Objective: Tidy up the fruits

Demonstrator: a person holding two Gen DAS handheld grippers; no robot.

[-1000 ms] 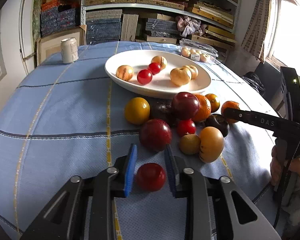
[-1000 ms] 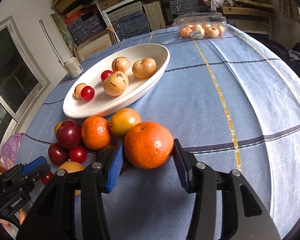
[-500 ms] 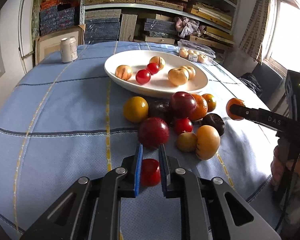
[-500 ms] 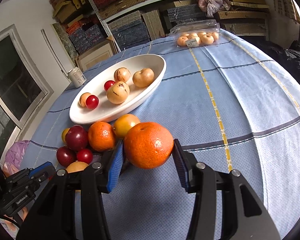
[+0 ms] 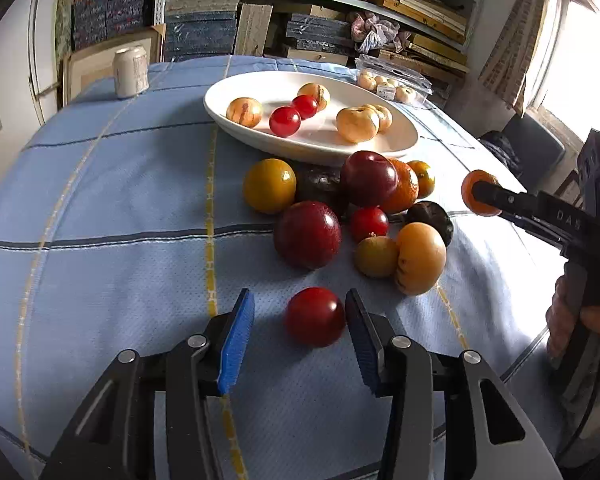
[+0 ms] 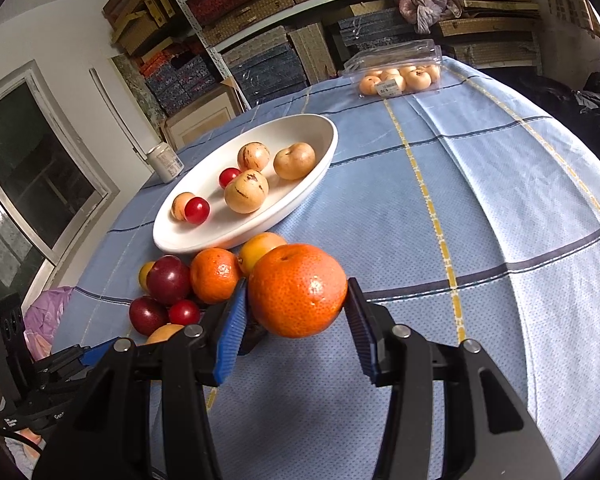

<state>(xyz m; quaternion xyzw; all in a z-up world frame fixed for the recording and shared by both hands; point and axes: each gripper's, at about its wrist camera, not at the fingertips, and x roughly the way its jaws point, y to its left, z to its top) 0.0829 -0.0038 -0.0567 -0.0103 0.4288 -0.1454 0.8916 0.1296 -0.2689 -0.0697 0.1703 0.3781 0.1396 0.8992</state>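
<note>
The small red tomato [image 5: 315, 316] lies on the blue checked cloth of the desk [image 5: 100, 208], on the near side of the white oval dish [image 5: 404, 140] and nearer the camera than the loose heap of fruit in front of that dish. It sits between the blue pads of the left gripper [image 5: 298, 330], whose jaws have just been opening: the left pad stands clear of it and the right pad is just beside it, so nothing clamps it. It is nearly round, with no long axis to speak of, and which way its stem end faces cannot be told.

The right gripper [image 6: 296, 308] is clamped on a mandarin [image 6: 298, 290], held off the cloth, near the dish's closest end. The mandarin's dimpled end faces up and slightly away; it too is close to round.

The step in hand looks like a failed or released pick of the tomato alongside a carry of the mandarin. Next, the left gripper would need to centre on the tomato and close gently, since it may roll; the mandarin needs moving over the dish, which already holds pale yellow fruits and two tomatoes.
</note>
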